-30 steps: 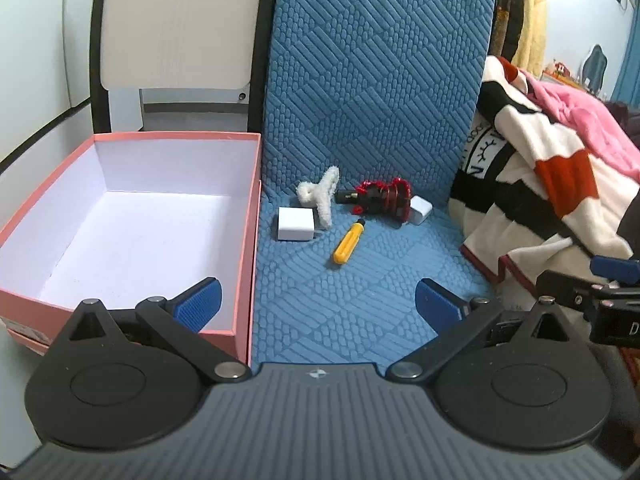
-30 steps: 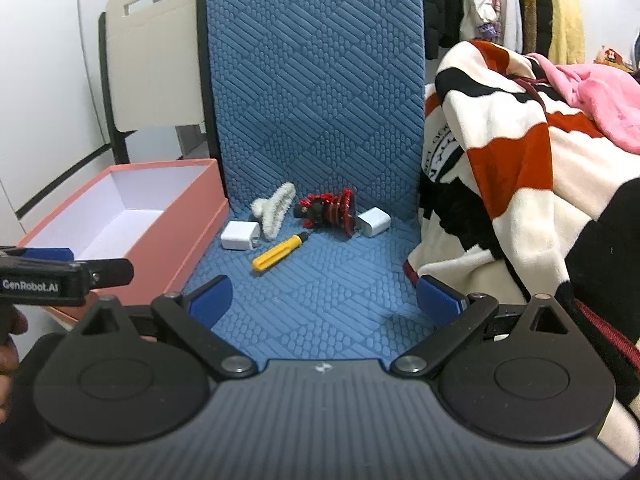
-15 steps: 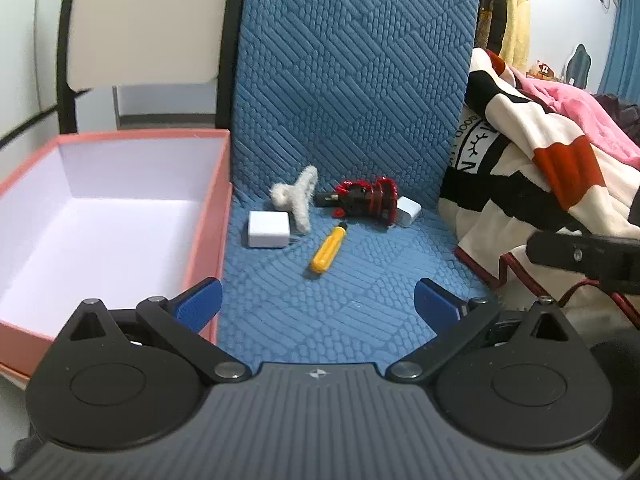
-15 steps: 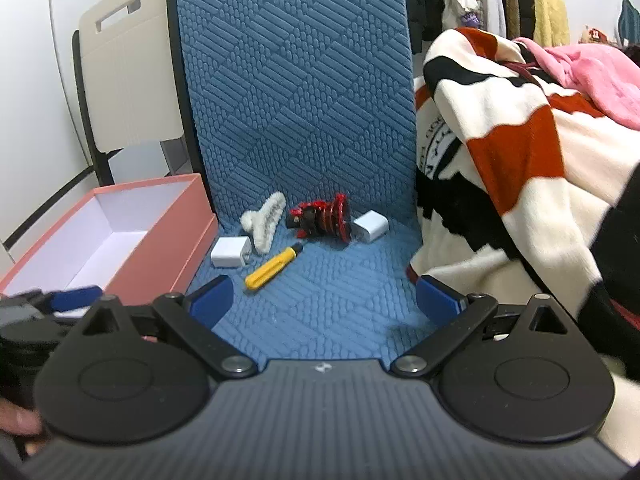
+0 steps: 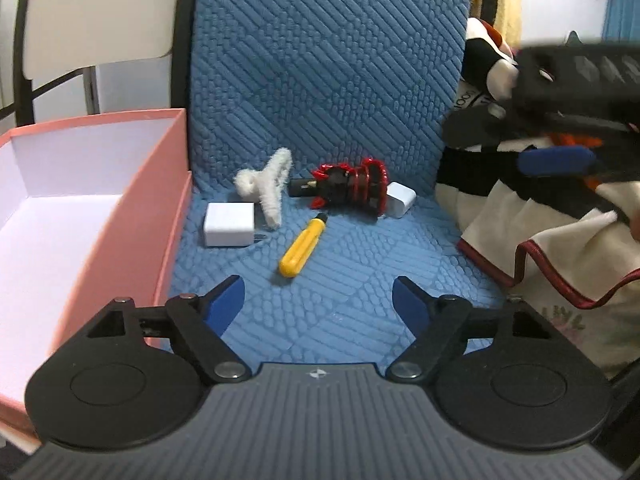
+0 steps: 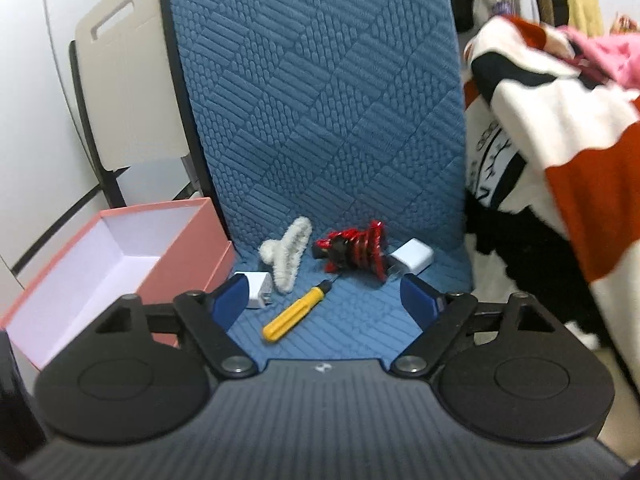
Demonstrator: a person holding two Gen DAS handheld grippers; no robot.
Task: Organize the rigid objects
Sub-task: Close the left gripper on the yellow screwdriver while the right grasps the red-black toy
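Left wrist view, two white chargers [image 5: 229, 225] [image 5: 400, 205], one yellow screwdriver [image 5: 301, 247], one pink box [image 5: 168, 216], left gripper [image 5: 318, 302] and right gripper [image 6: 320, 300] closing, empty.

Even, soft indoor light with only faint shadows fills both fisheye views, edges bend strongly, and motion blur smears the striped blanket [image 6: 560, 128] and what seems the right gripper [image 5: 560, 160].

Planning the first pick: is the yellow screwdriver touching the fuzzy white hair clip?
Apart. In the left wrist view, bare blue mat shows between the yellow screwdriver and the fuzzy white hair clip; the right wrist view shows the same gap.
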